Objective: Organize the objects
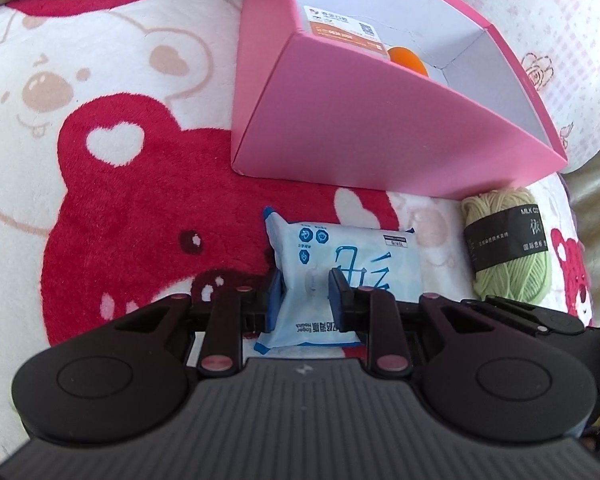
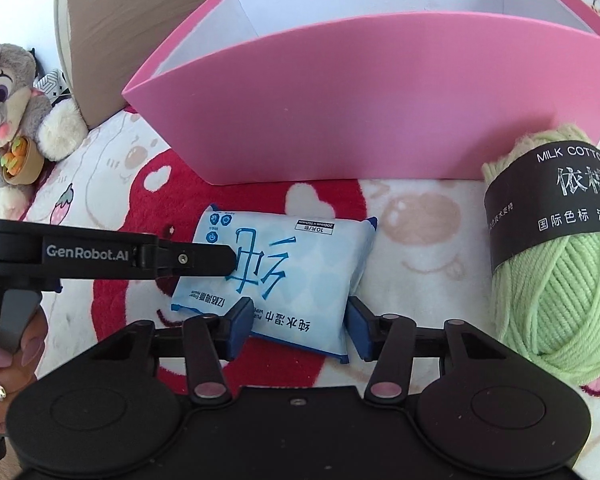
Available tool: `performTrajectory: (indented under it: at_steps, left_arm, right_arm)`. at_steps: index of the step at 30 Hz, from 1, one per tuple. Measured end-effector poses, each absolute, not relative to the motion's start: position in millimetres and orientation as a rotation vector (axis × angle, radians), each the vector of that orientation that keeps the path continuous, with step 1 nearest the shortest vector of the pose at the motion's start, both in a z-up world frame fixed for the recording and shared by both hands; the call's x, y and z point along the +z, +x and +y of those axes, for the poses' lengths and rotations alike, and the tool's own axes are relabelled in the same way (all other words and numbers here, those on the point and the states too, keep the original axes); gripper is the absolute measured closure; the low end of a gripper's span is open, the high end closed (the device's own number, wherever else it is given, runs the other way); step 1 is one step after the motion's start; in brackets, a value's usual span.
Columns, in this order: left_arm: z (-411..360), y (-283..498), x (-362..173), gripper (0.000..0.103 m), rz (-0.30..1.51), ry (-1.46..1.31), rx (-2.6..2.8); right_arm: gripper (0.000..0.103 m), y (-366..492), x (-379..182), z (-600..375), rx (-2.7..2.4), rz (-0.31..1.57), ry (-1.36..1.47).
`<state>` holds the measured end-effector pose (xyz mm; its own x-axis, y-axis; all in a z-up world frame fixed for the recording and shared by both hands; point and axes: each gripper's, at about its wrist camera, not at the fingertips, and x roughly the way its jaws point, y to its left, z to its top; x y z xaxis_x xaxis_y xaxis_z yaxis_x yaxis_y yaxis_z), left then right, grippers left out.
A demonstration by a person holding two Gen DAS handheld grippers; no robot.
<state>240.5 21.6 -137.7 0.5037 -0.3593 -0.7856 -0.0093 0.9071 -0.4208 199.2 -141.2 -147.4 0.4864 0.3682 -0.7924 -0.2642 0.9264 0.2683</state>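
Observation:
A blue and white pack of wet wipes (image 1: 340,268) (image 2: 284,280) lies on the red and white blanket in front of the pink box (image 1: 340,120) (image 2: 360,92). My left gripper (image 1: 305,294) is shut on the pack's near end; it also shows in the right wrist view (image 2: 204,260), reaching in from the left. My right gripper (image 2: 296,326) is open, its blue pads either side of the pack's near edge. A green yarn ball (image 1: 504,248) (image 2: 552,264) with a black label lies right of the pack. An orange object (image 1: 408,60) and a card lie inside the box.
A grey plush rabbit (image 2: 12,92) sits at the far left by a brown headboard (image 2: 112,20). A pink floral pillow (image 1: 560,40) lies right of the box. The plush blanket (image 1: 100,160) spreads to the left.

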Motion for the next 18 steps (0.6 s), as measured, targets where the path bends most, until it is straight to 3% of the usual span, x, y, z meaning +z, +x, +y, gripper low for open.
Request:
performTrajectory:
  at_steps: [18]
  left_arm:
    - [20.9, 218.8, -123.4, 0.079, 1.032, -0.420, -0.226]
  right_arm:
    - [0.047, 180.9, -128.0, -143.5, 0.412, 0.982, 0.063]
